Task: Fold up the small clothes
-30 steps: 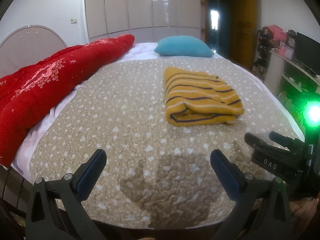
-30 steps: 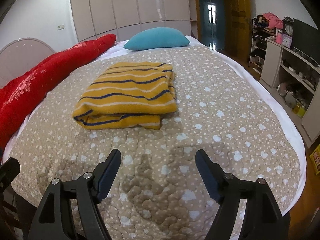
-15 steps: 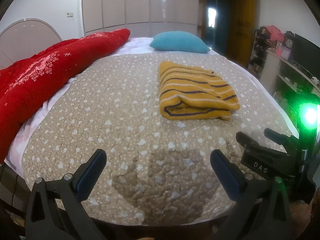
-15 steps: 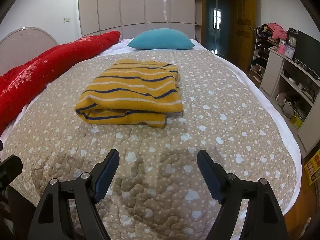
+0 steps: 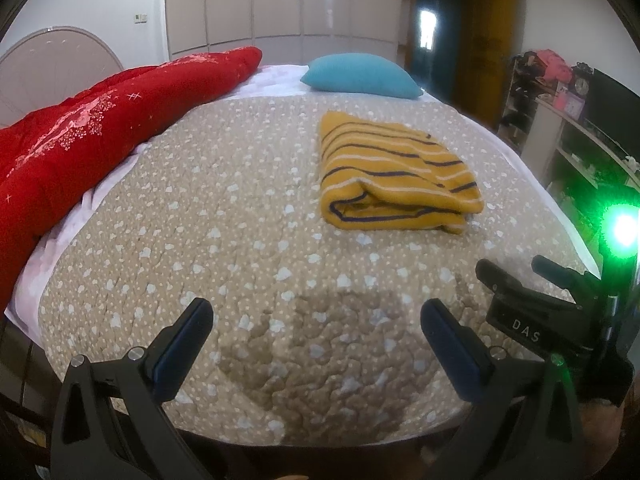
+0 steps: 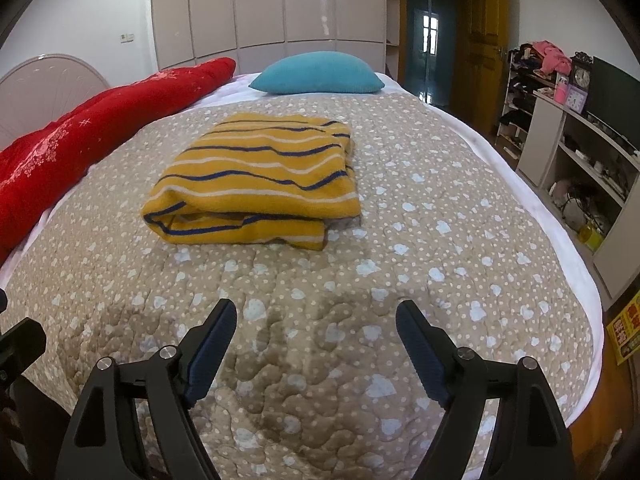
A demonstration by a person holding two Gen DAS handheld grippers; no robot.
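You've drawn both grippers back, jaws apart and empty, leaving the striped garment (image 6: 256, 178) folded at 12 o'clock: likely finished.

We held our left gripper (image 5: 316, 322) low and level, its two blue-padded fingers (image 5: 182, 346) spread wide apart with nothing between them. Our right gripper (image 6: 316, 326) sat the same way, jaws wide and empty, fingers (image 6: 420, 350) pointing forward. In the left wrist view, the right gripper (image 5: 532, 280) showed just to the right of the left one, apart from it.
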